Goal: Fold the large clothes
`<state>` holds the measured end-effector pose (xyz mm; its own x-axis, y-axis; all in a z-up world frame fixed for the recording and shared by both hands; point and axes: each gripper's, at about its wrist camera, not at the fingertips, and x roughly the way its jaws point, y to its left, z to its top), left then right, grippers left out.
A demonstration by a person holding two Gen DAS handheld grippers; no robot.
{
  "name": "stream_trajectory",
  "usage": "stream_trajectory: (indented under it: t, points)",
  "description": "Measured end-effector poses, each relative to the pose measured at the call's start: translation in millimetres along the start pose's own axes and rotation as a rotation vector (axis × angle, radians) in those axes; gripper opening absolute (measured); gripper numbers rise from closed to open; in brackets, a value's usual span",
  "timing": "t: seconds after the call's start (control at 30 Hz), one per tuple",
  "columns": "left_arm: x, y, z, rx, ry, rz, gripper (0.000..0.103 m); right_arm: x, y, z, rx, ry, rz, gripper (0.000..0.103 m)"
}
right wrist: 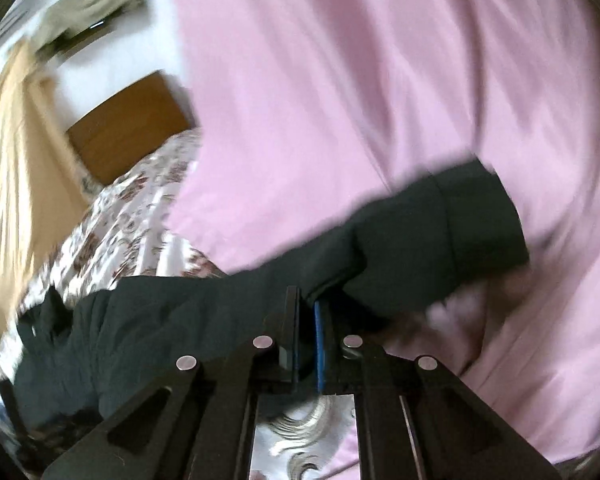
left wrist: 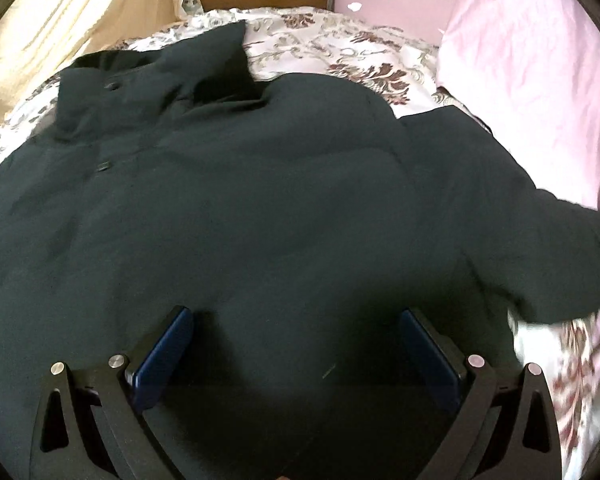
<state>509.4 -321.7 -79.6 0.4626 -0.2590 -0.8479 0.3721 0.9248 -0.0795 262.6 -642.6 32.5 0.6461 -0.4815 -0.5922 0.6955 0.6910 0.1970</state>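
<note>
A floral-covered bed [left wrist: 340, 44] carries a dark jacket [left wrist: 220, 208] beside pink bedding [right wrist: 340, 80]. The left gripper [left wrist: 296, 320] hovers above the jacket, jaws apart. The right gripper [right wrist: 306, 300] has its jaws clamped on the jacket's sleeve [right wrist: 440, 236].

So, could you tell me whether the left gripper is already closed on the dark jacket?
No, the left gripper stands wide open above the dark jacket, gripping no fabric.

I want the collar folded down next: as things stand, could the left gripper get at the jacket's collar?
Probably yes. The left gripper is open over the jacket body, and nothing lies between it and the collar at the far end. It would need to travel forward across the whole jacket first.
</note>
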Motion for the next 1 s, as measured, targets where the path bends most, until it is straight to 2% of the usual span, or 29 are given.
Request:
stream_trajectory:
  t: [0.1, 0.23, 0.43, 0.6, 0.73, 0.9, 1.0]
  points:
    - [-25, 29, -5, 0.014, -0.002, 0.037, 0.103, -22, 56, 14, -0.156, -0.083, 0.034, 0.006]
    - [-63, 83, -10, 0.009, -0.011, 0.102, 0.103, -49, 144, 14, -0.368, -0.158, 0.119, 0.006]
    - [-121, 181, -28, -0.090, -0.040, 0.166, 0.103, -84, 272, -23, -0.654, -0.203, 0.282, 0.006]
    - [-151, 256, -53, -0.188, -0.064, 0.199, 0.103, -89, 365, -76, -0.811, -0.148, 0.404, 0.006]
    - [-159, 296, -75, -0.240, -0.075, 0.201, 0.103, -93, 416, -134, -0.947, -0.050, 0.477, 0.006]
    - [-158, 324, -99, -0.293, -0.088, 0.134, 0.103, -90, 449, -208, -1.103, 0.098, 0.520, 0.006]
    - [-155, 333, -114, -0.330, -0.092, 0.056, 0.103, -85, 461, -248, -1.158, 0.168, 0.519, 0.007]
